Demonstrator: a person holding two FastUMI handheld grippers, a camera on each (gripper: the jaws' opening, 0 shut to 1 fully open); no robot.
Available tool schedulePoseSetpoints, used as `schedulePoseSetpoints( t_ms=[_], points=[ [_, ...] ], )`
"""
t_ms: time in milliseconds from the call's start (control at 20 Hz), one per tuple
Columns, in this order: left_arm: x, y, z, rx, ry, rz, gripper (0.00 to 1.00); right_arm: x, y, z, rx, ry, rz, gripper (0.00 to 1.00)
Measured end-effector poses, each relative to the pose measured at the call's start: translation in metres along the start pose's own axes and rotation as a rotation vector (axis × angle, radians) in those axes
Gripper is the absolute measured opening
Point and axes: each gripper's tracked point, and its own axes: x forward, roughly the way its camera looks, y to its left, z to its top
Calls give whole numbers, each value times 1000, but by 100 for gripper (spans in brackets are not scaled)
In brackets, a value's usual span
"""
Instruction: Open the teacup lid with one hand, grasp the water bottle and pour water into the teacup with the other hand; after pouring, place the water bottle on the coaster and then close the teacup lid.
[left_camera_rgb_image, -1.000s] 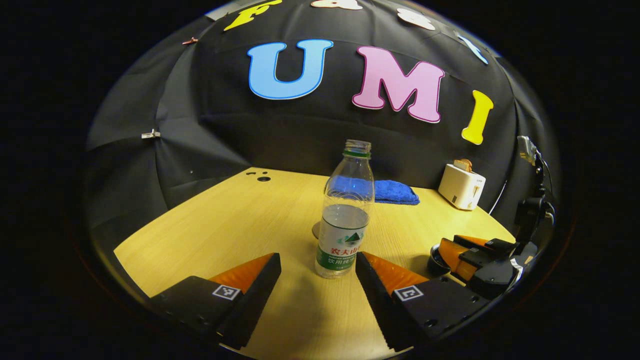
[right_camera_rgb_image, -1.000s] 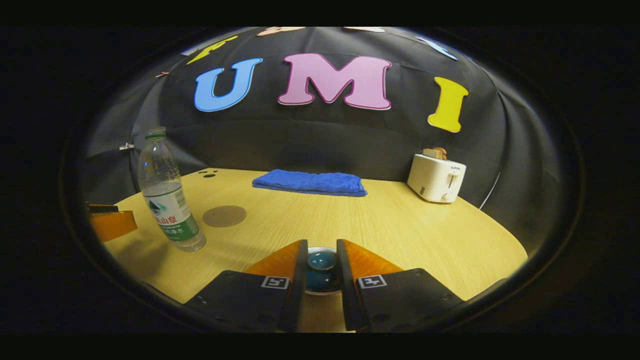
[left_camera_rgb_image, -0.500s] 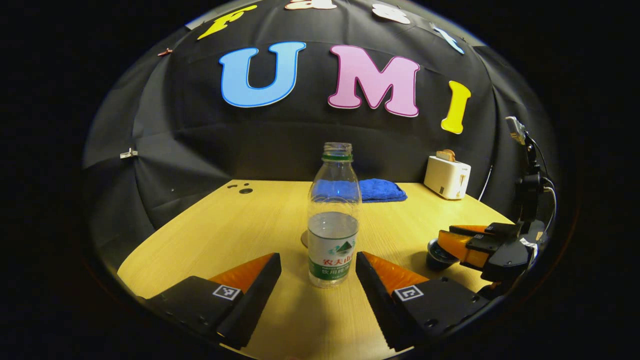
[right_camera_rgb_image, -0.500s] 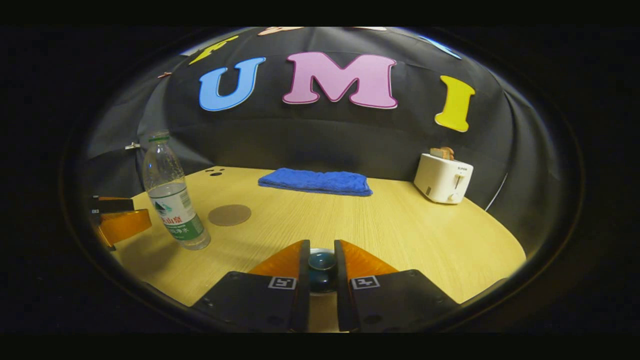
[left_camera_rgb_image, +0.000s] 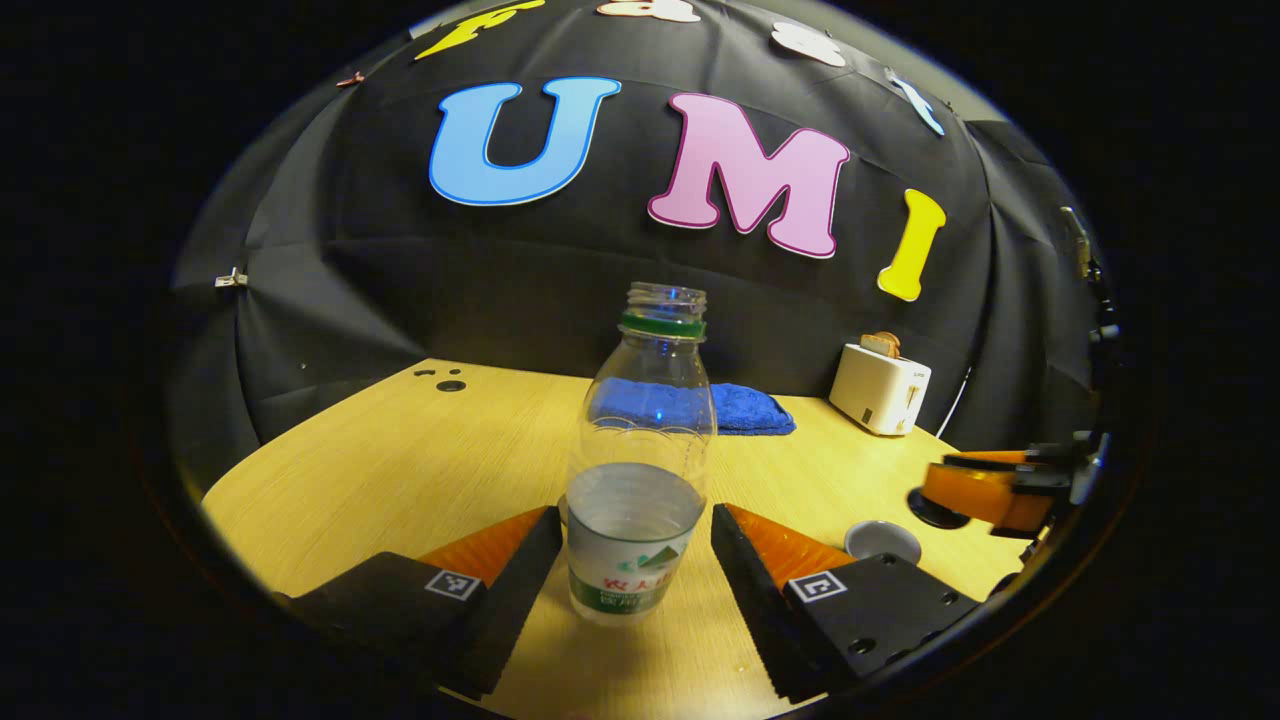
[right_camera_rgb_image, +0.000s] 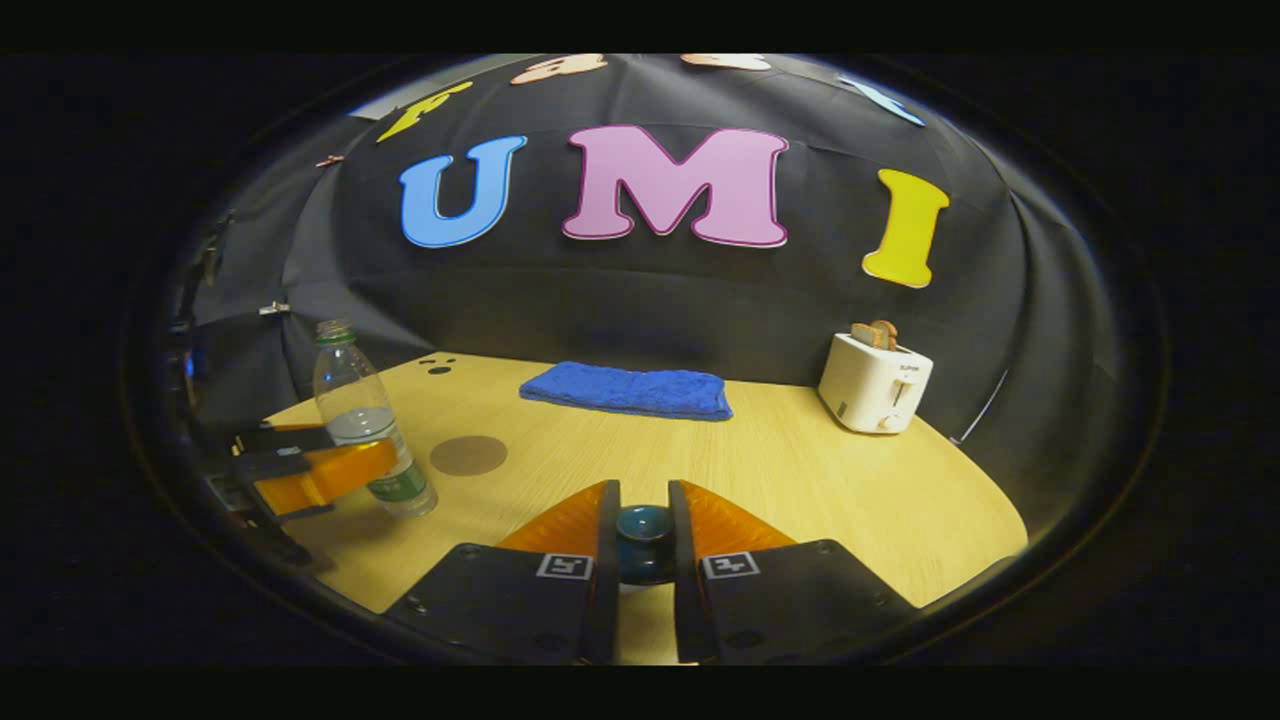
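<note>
The uncapped clear water bottle (left_camera_rgb_image: 635, 480), part full, stands on the wooden table (left_camera_rgb_image: 400, 450) between the fingers of my left gripper (left_camera_rgb_image: 635, 528). That gripper is open, one finger close on each side of the label. From the right gripper view the bottle (right_camera_rgb_image: 368, 425) and left gripper (right_camera_rgb_image: 320, 478) are at the left, next to the round brown coaster (right_camera_rgb_image: 468, 455). My right gripper (right_camera_rgb_image: 645, 500) is shut on the knob of the dark teacup lid (right_camera_rgb_image: 645, 530). In the left gripper view, the right gripper (left_camera_rgb_image: 990, 490) holds the lid (left_camera_rgb_image: 935, 510) above the table, beside the uncovered teacup (left_camera_rgb_image: 882, 540).
A folded blue towel (right_camera_rgb_image: 625, 390) lies at the back of the table. A white toaster (right_camera_rgb_image: 875, 380) with bread in it stands at the back right. Small dark holes (left_camera_rgb_image: 450, 384) mark the table's back left corner.
My left gripper has moved forward, so the bottle now stands between its fingers. My right gripper has lifted the lid up off the teacup, leaving the cup's mouth uncovered.
</note>
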Motion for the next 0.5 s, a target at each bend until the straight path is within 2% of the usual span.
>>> schedulePoseSetpoints(
  t_ms=[100, 150, 350, 450, 500],
  points=[
    [15, -1, 5, 5, -22, -13, 96, -9, -10, 6, 4, -36, -17, 30],
    [22, -1, 7, 18, -27, -17, 96, -12, -16, 5, 4, -37, -28, 25],
    [43, -4, 12, 73, -44, -34, 96, -15, -30, -7, 59, 8, -55, 25],
    [47, 3, 11, 109, -44, -5, 93, -15, -32, -17, 81, 34, -60, 25],
    [48, 4, 10, 137, -38, 1, 83, -14, -33, -20, 87, 44, -58, 25]
  ],
)
